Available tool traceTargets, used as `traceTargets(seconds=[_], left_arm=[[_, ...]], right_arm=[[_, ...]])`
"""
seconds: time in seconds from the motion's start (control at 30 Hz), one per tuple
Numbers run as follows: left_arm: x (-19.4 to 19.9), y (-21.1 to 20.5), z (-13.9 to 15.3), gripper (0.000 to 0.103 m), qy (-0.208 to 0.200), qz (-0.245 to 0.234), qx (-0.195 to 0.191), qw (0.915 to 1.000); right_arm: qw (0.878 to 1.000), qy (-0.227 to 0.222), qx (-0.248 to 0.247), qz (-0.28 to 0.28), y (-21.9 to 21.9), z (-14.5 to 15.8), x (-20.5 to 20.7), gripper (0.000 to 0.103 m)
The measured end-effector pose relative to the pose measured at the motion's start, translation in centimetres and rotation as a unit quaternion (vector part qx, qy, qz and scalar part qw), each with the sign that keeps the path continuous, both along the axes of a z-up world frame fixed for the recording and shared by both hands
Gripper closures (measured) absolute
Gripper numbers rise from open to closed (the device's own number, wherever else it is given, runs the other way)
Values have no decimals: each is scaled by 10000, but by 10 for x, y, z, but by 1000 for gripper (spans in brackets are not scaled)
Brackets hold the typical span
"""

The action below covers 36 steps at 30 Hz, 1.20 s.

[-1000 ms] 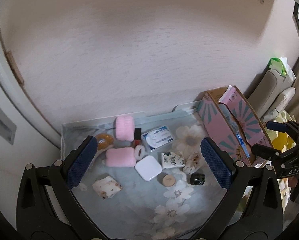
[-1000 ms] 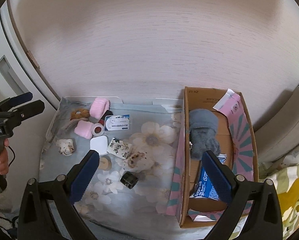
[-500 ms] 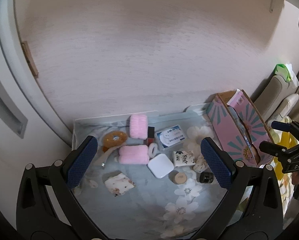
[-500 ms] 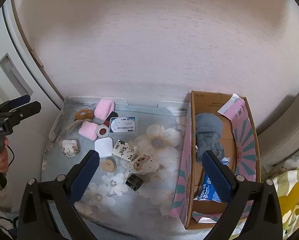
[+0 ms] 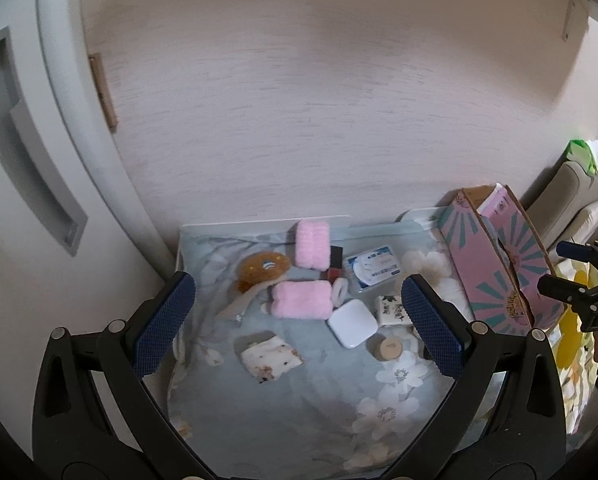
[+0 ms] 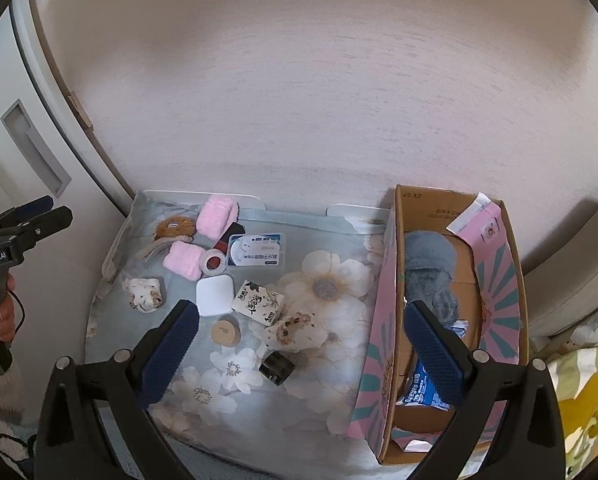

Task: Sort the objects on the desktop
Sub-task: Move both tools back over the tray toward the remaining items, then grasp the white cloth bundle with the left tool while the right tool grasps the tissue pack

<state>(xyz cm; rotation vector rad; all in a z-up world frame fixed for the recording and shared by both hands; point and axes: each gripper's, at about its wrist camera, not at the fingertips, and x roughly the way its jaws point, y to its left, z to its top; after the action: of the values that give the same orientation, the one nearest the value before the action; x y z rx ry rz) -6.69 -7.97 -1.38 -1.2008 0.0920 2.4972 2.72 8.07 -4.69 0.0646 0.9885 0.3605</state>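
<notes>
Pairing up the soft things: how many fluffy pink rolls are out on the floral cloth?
2. One fluffy pink roll lies near the cloth's back edge; the other sits just in front, beside the tape ring. The box could hide more.

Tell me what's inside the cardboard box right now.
The cardboard box holds a grey fluffy item and a blue-and-white packet nearer the camera. Anything under them is covered.

Bare floral cloth (image 6: 299, 404) lies nearside; cardboard box (image 6: 383, 320) walls its right.
</notes>
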Motion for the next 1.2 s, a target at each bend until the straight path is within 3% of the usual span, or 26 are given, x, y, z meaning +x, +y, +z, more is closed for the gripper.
traceTargets(seconds=[0.33,0.53,0.73,0.87,1.07,1.2], left_arm=[[0,-24,-12,0,-112,264,22,9996],[11,-39,-31,0,-82,259,-109,9996],[24,-41,-87,0,-480,14,-122,9988],[28,-28,-125,1,-478,-221,-217,9984],[8,-12,-172,15,-719,-481,-330,9957],[-1,-7,-193,18,-898,-539,-335,9939]], right_arm=[[9999,66,-10,159,12,-6,3,1],[9993,143,-84,346,25,-25,3,1],[9970,381,-51,668,49,-67,13,1],[9939,509,-66,973,69,-97,28,1],[9782,790,-649,1805,104,-139,65,3],[9686,1117,-688,2113,122,-160,77,5]])
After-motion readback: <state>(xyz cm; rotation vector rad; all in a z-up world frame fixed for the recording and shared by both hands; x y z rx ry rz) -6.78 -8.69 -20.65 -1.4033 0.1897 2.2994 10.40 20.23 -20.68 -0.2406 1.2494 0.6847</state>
